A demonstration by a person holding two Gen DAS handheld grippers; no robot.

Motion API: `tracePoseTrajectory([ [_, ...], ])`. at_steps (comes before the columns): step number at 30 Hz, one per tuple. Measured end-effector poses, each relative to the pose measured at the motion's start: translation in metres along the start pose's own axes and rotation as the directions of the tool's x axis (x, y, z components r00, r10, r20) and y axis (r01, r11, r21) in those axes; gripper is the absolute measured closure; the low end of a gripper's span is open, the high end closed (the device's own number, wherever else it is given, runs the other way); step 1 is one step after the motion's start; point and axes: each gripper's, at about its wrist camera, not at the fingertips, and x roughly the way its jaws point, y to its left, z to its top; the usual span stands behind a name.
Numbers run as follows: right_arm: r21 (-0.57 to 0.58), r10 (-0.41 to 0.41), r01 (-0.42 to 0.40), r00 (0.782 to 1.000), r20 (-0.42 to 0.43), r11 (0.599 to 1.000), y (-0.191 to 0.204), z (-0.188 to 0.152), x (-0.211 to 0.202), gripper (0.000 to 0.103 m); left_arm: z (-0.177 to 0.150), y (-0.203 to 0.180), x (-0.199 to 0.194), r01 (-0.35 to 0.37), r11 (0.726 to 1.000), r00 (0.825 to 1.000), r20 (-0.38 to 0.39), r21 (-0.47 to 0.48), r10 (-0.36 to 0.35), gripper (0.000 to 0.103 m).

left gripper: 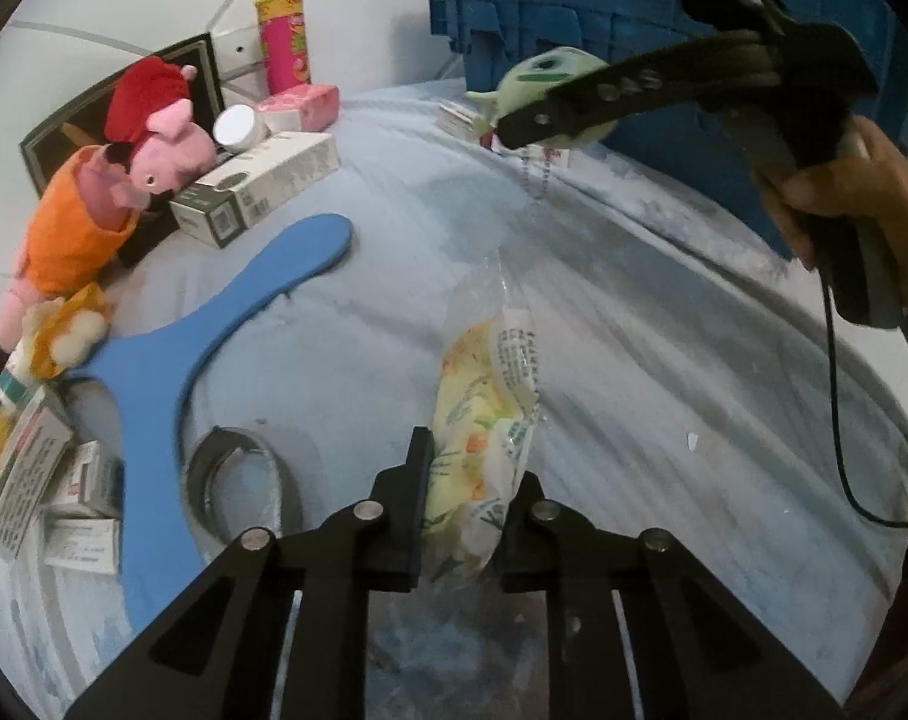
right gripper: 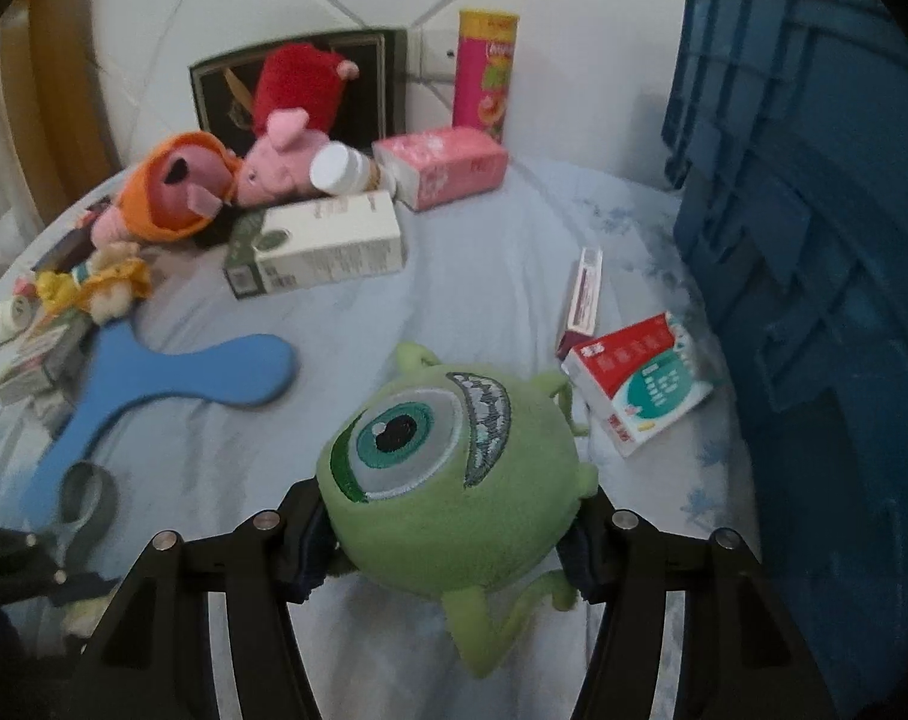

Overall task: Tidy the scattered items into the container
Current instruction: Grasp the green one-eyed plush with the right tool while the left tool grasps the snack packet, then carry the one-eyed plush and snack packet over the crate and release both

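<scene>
My left gripper (left gripper: 469, 480) is shut on a clear plastic packet with yellow and green print (left gripper: 484, 414), held just above the pale blue cloth. My right gripper (right gripper: 450, 531) is shut on a green one-eyed plush monster (right gripper: 441, 474), lifted over the cloth; in the left wrist view this plush (left gripper: 544, 78) hangs in front of the blue crate (left gripper: 574, 6). The blue crate (right gripper: 826, 240) stands at the right in the right wrist view.
Scattered on the cloth: a blue boomerang (right gripper: 153, 384), a white box (right gripper: 327, 243), two pink pig plushes (right gripper: 213, 174), a pink tissue pack (right gripper: 447, 165), a crisps tube (right gripper: 487, 72), a red-and-white box (right gripper: 640, 378), a tape roll (left gripper: 243, 480), and small boxes (left gripper: 51, 480) at left.
</scene>
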Motion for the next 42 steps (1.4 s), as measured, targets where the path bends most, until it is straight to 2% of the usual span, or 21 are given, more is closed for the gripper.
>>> tracePoseTrajectory([
  [10, 0.01, 0.008, -0.009, 0.996, 0.094, 1.0, 0.024, -0.002, -0.073, 0.043, 0.014, 0.012, -0.07, -0.019, 0.999, 0.991, 0.135, -0.035, 0.024, 0.087],
  [14, 0.031, -0.003, -0.001, 0.989, 0.145, 1.0, 0.034, 0.0, -0.11, 0.043, 0.028, 0.014, -0.104, -0.016, 1.0, 0.978, 0.206, -0.02, 0.02, 0.087],
  [20, 0.072, -0.066, 0.05, 0.97, 0.235, 0.996, 0.045, 0.003, -0.178, 0.043, 0.054, 0.002, -0.151, 0.007, 0.999, 0.952, 0.306, 0.041, -0.019, 0.087],
  [25, 0.129, -0.139, 0.102, 0.937, 0.319, 0.986, 0.044, 0.0, -0.244, 0.043, 0.077, -0.019, -0.188, 0.044, 0.993, 0.919, 0.386, 0.109, -0.083, 0.088],
  [30, 0.185, -0.209, 0.147, 0.898, 0.386, 0.972, 0.039, -0.007, -0.306, 0.043, 0.111, -0.047, -0.222, 0.101, 0.979, 0.869, 0.463, 0.175, -0.172, 0.088],
  [32, 0.203, -0.25, 0.178, 0.875, 0.416, 0.963, 0.034, -0.009, -0.332, 0.043, 0.126, -0.061, -0.234, 0.117, 0.971, 0.846, 0.491, 0.211, -0.208, 0.088],
  [34, 0.222, -0.289, 0.209, 0.85, 0.44, 0.952, 0.028, -0.011, -0.355, 0.043, 0.143, -0.077, -0.241, 0.125, 0.962, 0.83, 0.506, 0.242, -0.235, 0.087],
  [37, 0.27, -0.354, 0.251, 0.814, 0.461, 0.93, 0.003, -0.011, -0.391, 0.043, 0.174, -0.103, -0.247, 0.149, 0.95, 0.806, 0.522, 0.276, -0.278, 0.087],
  [42, 0.351, -0.432, 0.289, 0.778, 0.456, 0.891, -0.062, -0.01, -0.426, 0.042, 0.234, -0.154, -0.244, 0.161, 0.935, 0.775, 0.545, 0.317, -0.319, 0.087],
])
